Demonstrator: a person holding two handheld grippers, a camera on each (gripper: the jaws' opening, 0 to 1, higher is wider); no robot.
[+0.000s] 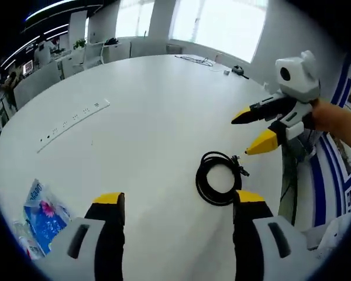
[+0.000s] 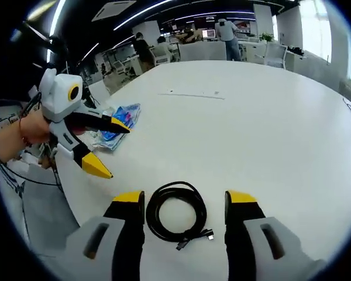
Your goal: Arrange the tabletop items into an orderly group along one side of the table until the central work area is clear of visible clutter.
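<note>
The right gripper (image 2: 185,205) stands wide around the coiled black cable (image 2: 176,218); the left gripper (image 1: 178,208) (also wide, holding nothing) has the blue packet (image 1: 42,215) at eight o'clock.

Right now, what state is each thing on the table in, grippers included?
Cable: coiled, flat on the table, between the right gripper's jaws, not gripped.
Blue packet: lying flat near the table edge, untouched.
Power strip: lying flat, apart from the rest.
Left gripper: open, empty.
Right gripper: open, astride the cable.
Table: middle mostly bare.
</note>
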